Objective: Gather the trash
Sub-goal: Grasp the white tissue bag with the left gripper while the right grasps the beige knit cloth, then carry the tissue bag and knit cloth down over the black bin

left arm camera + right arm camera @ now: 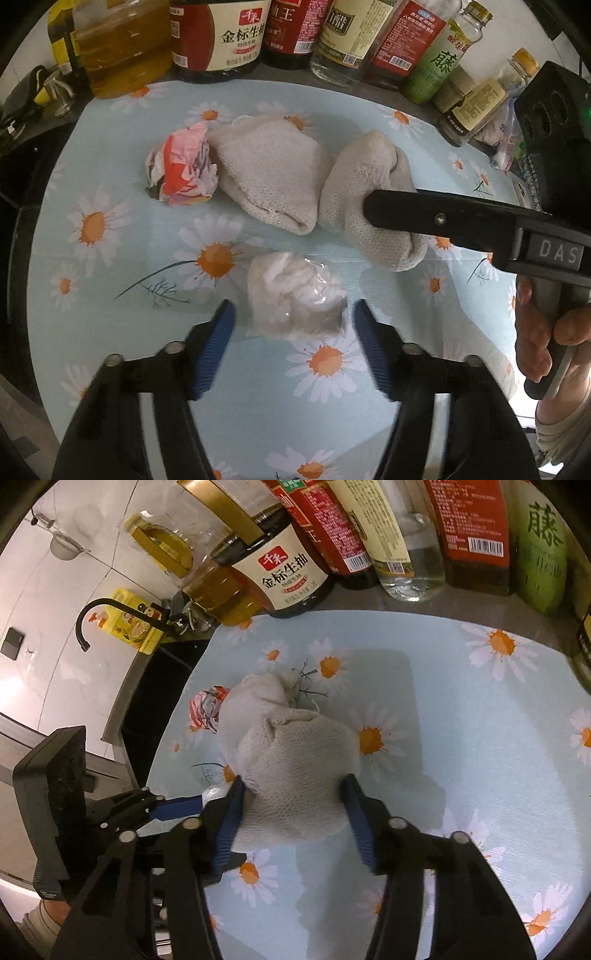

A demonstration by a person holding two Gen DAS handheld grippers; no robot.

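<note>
Straddling clear plastic wad [295,295], left tongs [293,325] open; right tongs [291,801], marked "DAS", gripping beige cloth [295,760].

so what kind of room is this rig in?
Most likely a home kitchen counter: soy sauce bottle and cooking oil jug stand along the back, a black faucet at the left, and a daisy-print mat covers the worktop.

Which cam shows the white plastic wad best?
Left wrist. The wad lies whole and centred between the left claw pads, apart from both. Right wrist shows only a sliver, hidden behind the right claw's finger and the cloth.
</note>
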